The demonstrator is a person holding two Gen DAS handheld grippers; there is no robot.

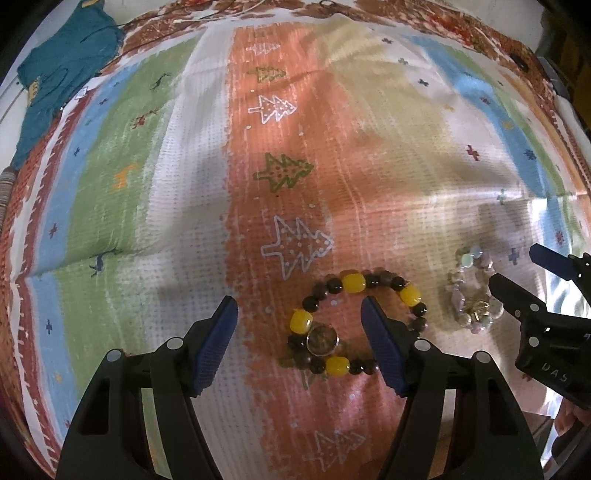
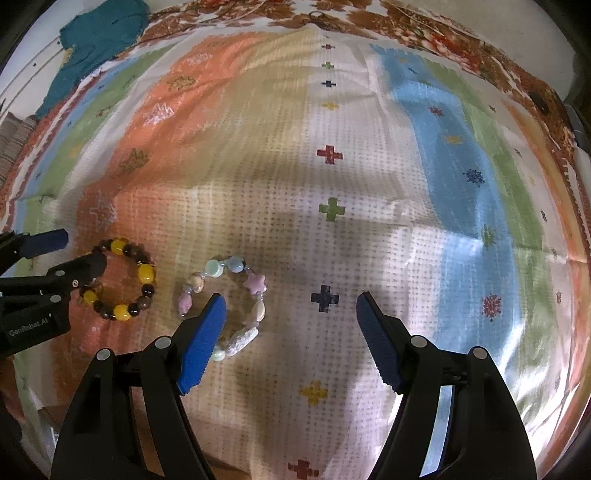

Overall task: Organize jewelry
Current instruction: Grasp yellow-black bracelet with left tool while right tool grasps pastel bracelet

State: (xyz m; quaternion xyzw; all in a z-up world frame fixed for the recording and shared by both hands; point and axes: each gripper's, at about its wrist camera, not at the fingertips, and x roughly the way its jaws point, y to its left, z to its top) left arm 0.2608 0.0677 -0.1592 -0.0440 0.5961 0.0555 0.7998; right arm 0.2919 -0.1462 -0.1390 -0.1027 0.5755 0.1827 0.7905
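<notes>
- A woven cloth [image 1: 207, 192] covers the whole surface in both views, with lengthwise bands of orange, white, green, blue and pale yellow, and fold creases across it
- The orange band carries a row of outlined tree motifs [image 1: 295, 247]; the white band in the right wrist view carries a row of small crosses [image 2: 329, 153] in red, green, navy and yellow
- A rust-brown patterned border [image 2: 424, 33] edges the cloth on its far side
- A teal garment [image 1: 66, 77] lies crumpled at the far left corner, partly on that border
- Soft shadows of the tools fall across the middle of the cloth; the blue band on the right is brightly lit
- The dark and yellow bead bracelet [image 1: 354, 321] lies flat on the orange band, with a round metal charm inside its ring
- The pastel bead bracelet [image 2: 229, 302] lies just beside it on the white band, apart from it; it has a pink star bead
- The left gripper [image 1: 299, 347] has its jaws spread wide, one finger over the dark and yellow bead bracelet's ring; contact with the beads cannot be told
- The right gripper [image 2: 291, 339] also has its jaws spread, holding nothing, its left finger over the pastel bead bracelet's near side
</notes>
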